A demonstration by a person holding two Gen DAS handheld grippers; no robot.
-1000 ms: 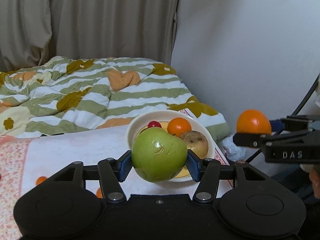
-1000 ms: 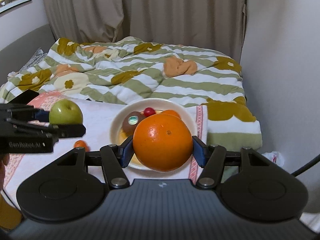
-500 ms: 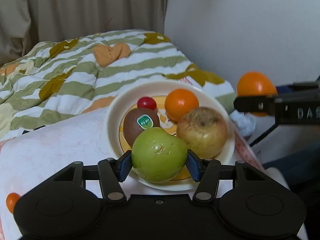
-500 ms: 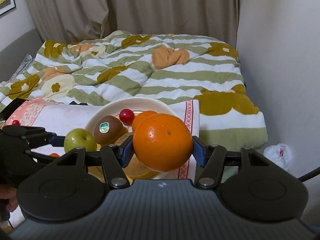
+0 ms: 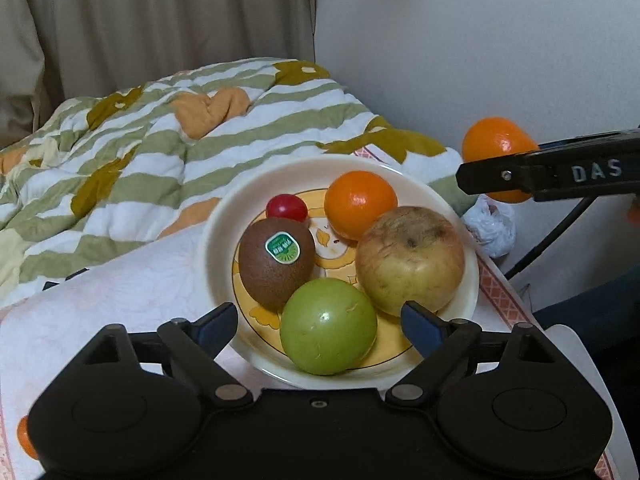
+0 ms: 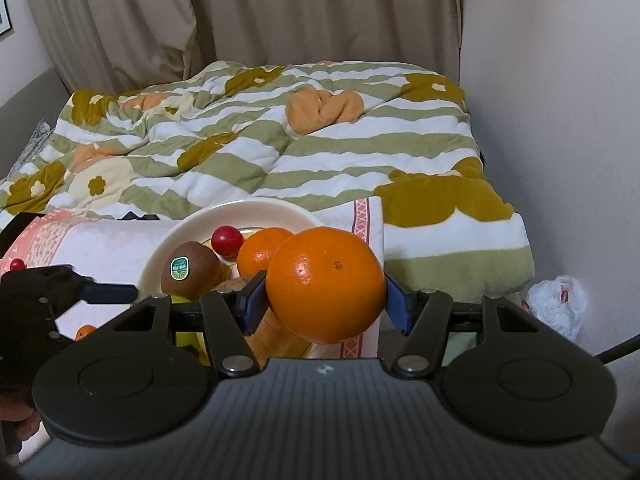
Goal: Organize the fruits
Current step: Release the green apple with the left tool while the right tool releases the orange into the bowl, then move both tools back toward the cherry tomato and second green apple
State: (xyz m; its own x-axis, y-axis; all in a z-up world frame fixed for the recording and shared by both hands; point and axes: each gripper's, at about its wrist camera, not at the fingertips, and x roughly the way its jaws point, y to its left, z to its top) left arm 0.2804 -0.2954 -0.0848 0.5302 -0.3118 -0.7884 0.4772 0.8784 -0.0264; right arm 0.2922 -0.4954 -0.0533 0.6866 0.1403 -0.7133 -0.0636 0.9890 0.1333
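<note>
Our left gripper (image 5: 320,320) spreads wide around the green apple (image 5: 328,326), resting in the plate (image 5: 224,216) beside a kiwi (image 5: 276,262) (stickered) and a yellowish apple (image 5: 410,258); our right gripper (image 6: 322,296) pinches a large orange (image 6: 326,284) beyond the rim, striped quilt (image 6: 260,152) behind.

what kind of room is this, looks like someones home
Most likely a bedroom in a home. A rumpled green-and-white striped quilt with flower patches covers a bed, beige curtains hang behind it, and a cream ceramic plate of fruit sits on a pink-patterned cloth beside the bed.
</note>
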